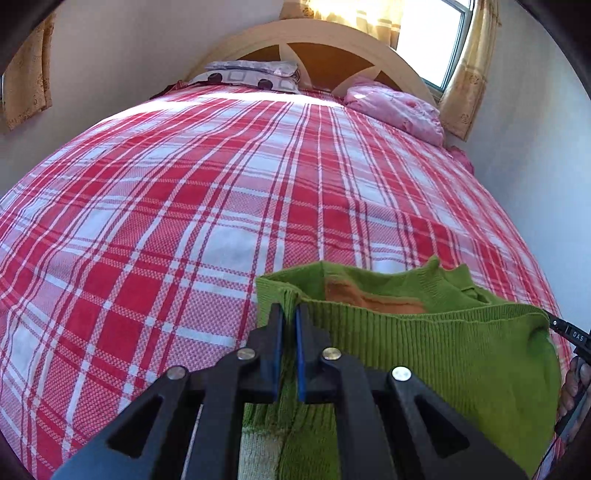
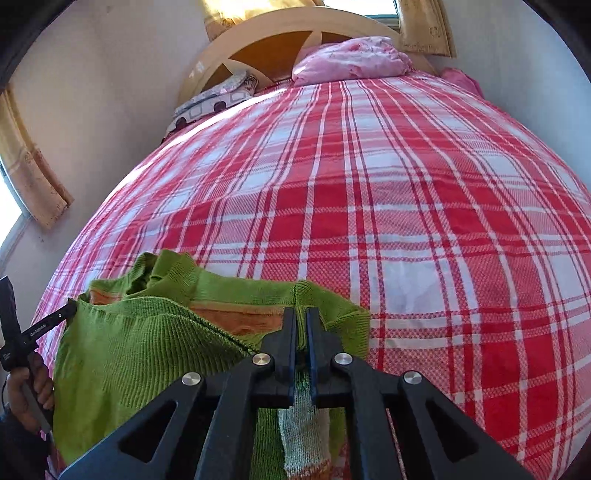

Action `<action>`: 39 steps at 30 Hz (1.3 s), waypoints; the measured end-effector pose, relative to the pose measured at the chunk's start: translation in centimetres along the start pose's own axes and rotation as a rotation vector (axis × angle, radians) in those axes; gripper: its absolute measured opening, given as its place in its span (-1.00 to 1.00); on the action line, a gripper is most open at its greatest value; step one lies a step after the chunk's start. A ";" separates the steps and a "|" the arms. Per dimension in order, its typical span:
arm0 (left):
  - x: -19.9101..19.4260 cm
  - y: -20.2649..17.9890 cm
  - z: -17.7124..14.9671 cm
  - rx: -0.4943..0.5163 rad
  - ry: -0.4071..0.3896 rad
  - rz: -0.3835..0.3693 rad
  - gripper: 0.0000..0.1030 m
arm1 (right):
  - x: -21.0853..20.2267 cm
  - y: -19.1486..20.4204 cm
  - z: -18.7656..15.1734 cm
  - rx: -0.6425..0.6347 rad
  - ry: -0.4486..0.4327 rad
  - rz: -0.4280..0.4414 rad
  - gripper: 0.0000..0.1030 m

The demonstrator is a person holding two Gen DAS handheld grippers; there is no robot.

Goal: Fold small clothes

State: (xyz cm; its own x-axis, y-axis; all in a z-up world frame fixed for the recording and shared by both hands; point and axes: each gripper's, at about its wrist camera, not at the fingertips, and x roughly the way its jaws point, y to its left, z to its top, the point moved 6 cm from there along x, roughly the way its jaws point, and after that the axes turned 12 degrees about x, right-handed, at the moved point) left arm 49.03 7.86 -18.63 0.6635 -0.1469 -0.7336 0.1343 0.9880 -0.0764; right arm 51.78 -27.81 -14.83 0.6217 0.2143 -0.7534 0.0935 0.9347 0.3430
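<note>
A small green knit sweater (image 1: 461, 354) with an orange inside is held up over the near end of the bed. My left gripper (image 1: 290, 314) is shut on its left edge. My right gripper (image 2: 301, 317) is shut on its other edge, and the sweater (image 2: 147, 343) stretches between the two. The right gripper's tip (image 1: 569, 332) shows at the right edge of the left wrist view. The left gripper's tip (image 2: 55, 317) shows at the left edge of the right wrist view. The lower part of the sweater hangs below both grippers, partly hidden.
A red and white plaid bedspread (image 1: 221, 206) covers the bed. A patterned pillow (image 1: 251, 75) and a pink pillow (image 1: 399, 109) lie at the wooden headboard (image 1: 314, 35). Walls, a window and yellow curtains (image 1: 469, 74) surround the bed.
</note>
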 end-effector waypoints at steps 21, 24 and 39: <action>-4.8 -0.1 -1.9 0.012 -0.076 0.050 -0.08 | -8.8 -1.5 -9.3 -0.002 0.072 0.046 -0.63; -4.8 -0.3 -1.8 0.025 -0.077 0.058 -0.08 | -9.8 -2.0 -10.0 0.035 0.070 0.090 -0.59; -5.3 0.2 -2.1 0.058 -0.090 0.167 0.07 | -10.6 5.7 -7.5 -0.159 -0.019 0.126 -0.57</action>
State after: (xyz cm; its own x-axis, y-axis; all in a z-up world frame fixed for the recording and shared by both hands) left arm 43.99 8.97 -16.20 0.7428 0.0122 -0.6694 0.0574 0.9950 0.0818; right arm 39.83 -22.67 -9.11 0.6355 0.3287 -0.6986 -0.1094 0.9341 0.3399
